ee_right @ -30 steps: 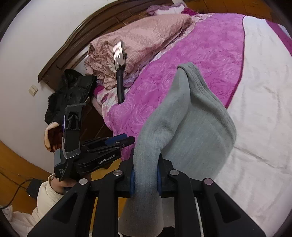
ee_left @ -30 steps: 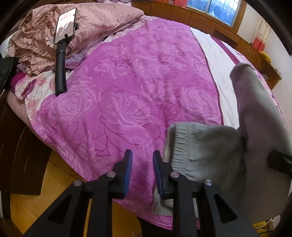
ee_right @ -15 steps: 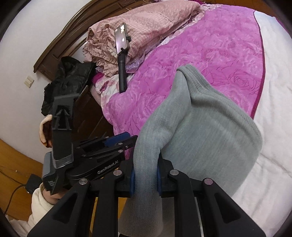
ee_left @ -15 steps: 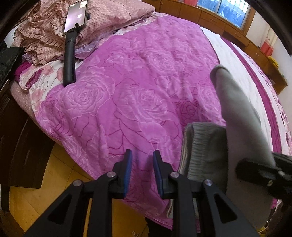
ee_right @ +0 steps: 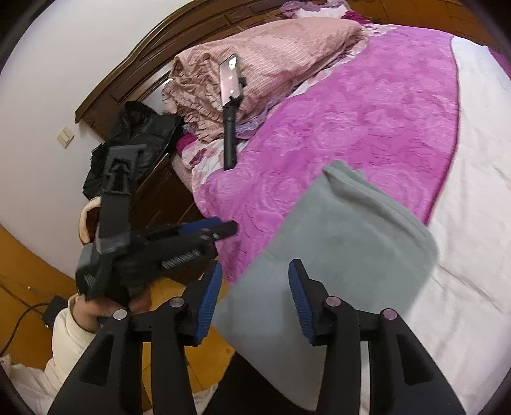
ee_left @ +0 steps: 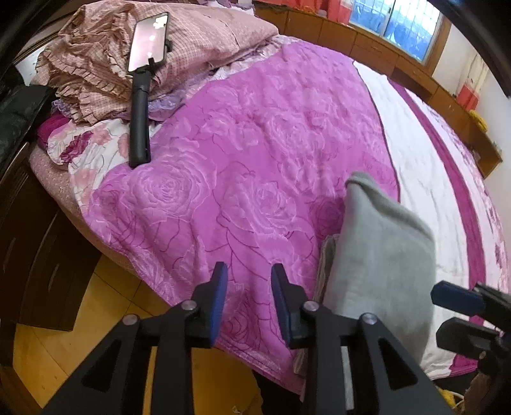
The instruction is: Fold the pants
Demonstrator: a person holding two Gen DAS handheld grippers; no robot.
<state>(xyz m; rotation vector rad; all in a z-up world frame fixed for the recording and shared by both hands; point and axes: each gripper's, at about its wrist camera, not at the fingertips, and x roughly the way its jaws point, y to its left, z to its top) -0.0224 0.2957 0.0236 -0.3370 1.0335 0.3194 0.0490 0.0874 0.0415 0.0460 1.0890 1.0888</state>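
While both tongs widen | left tongs [ee_left: 249,300] empty | right tongs [ee_right: 255,306] straddle blurred grey pants [ee_right: 345,242], lower edge hidden

A home bedroom: quilted bed [ee_left: 271,153], pillows [ee_left: 204,41], wooden headboard [ee_right: 134,67].

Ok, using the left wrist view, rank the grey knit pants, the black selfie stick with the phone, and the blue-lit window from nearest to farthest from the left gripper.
1. Grey knit pants: just right of the left gripper, on the bed edge.
2. Black selfie stick with phone: upper left, leaning on the pink pillows.
3. Blue-lit window: top right, beyond the bed.
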